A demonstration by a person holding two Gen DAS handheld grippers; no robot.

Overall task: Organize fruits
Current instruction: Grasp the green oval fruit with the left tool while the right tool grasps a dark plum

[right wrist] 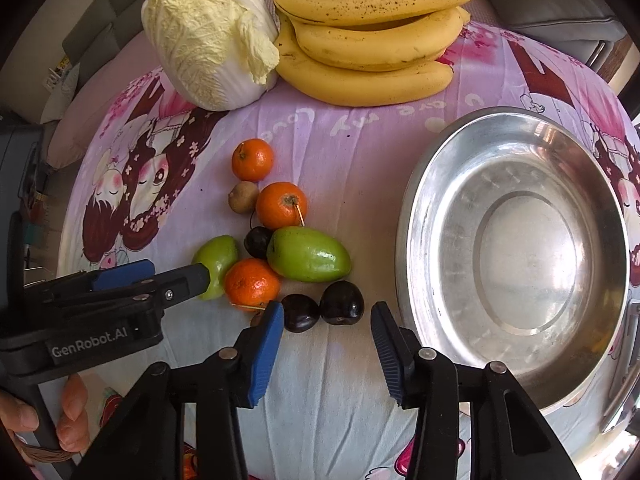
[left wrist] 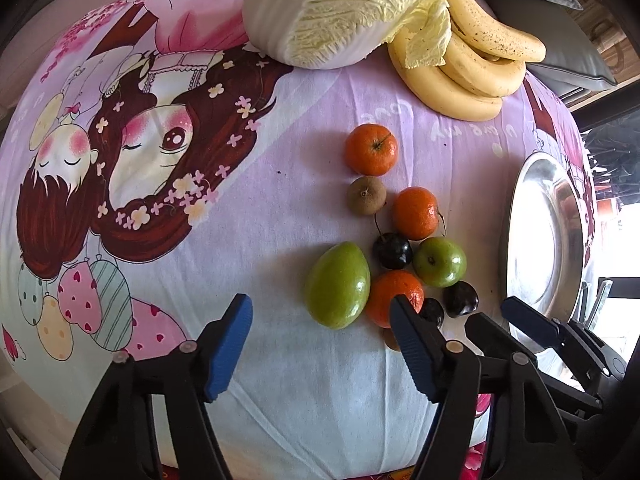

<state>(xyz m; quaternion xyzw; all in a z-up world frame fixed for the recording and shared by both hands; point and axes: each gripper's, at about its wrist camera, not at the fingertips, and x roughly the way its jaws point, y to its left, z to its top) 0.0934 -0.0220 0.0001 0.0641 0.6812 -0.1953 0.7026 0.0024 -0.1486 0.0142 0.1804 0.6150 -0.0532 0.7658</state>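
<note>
A cluster of small fruit lies on the cartoon-print cloth: three oranges (right wrist: 253, 283), two green fruits (right wrist: 308, 255), dark cherries (right wrist: 342, 303) and a brown longan (right wrist: 243, 197). A steel bowl (right wrist: 516, 340) stands empty to the right. My left gripper (left wrist: 322, 334) is open, close before the big green fruit (left wrist: 338, 285) and nearest orange (left wrist: 394, 293). My right gripper (right wrist: 328, 332) is open just before two cherries (right wrist: 301, 313). The left gripper also shows in the right wrist view (right wrist: 176, 274), and the right gripper shows in the left wrist view (left wrist: 502, 318).
A napa cabbage (right wrist: 212, 36) and a bunch of bananas (right wrist: 372, 36) lie at the far side of the cloth. Grey cushions (left wrist: 560, 32) lie behind them. The bowl also shows at the right of the left wrist view (left wrist: 532, 208).
</note>
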